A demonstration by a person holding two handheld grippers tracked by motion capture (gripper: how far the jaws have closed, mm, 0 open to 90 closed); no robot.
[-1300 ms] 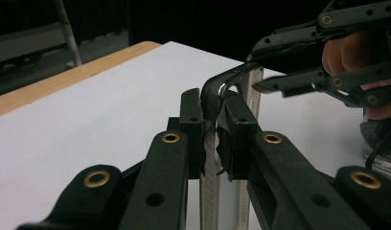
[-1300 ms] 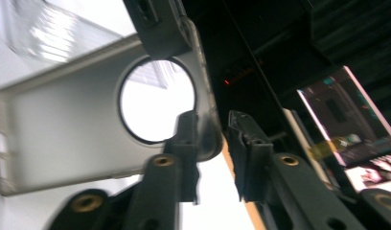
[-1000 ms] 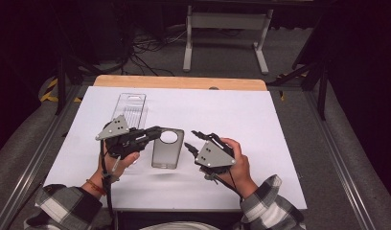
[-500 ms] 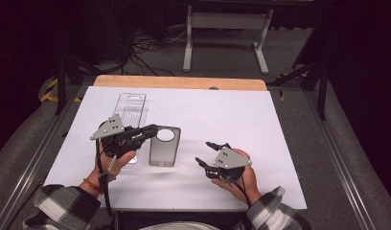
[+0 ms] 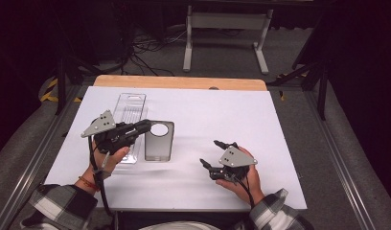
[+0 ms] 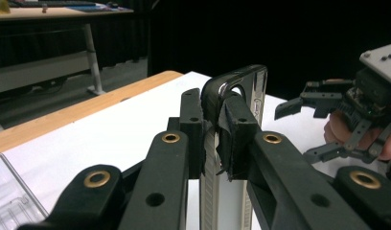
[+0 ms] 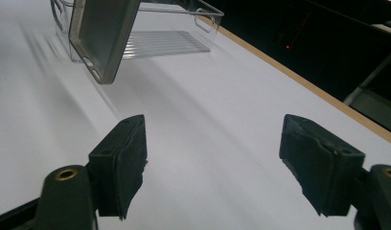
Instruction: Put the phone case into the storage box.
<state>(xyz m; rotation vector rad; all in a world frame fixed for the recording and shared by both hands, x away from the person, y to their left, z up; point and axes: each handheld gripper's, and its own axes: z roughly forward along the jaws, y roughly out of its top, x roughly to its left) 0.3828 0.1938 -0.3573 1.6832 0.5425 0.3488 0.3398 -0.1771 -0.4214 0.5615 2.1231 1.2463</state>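
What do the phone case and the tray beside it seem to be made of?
Phone case: smoky translucent plastic, probably glossy, with a shiny metallic-looking rim in the left gripper view. Tray: clear, thin, ribbed plastic; the white table shows through it.

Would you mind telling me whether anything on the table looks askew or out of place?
Nothing looks damaged or spilled. The phone case is pinched at its edge by the left gripper, beside the clear plastic tray. The right gripper is open, apart from both.
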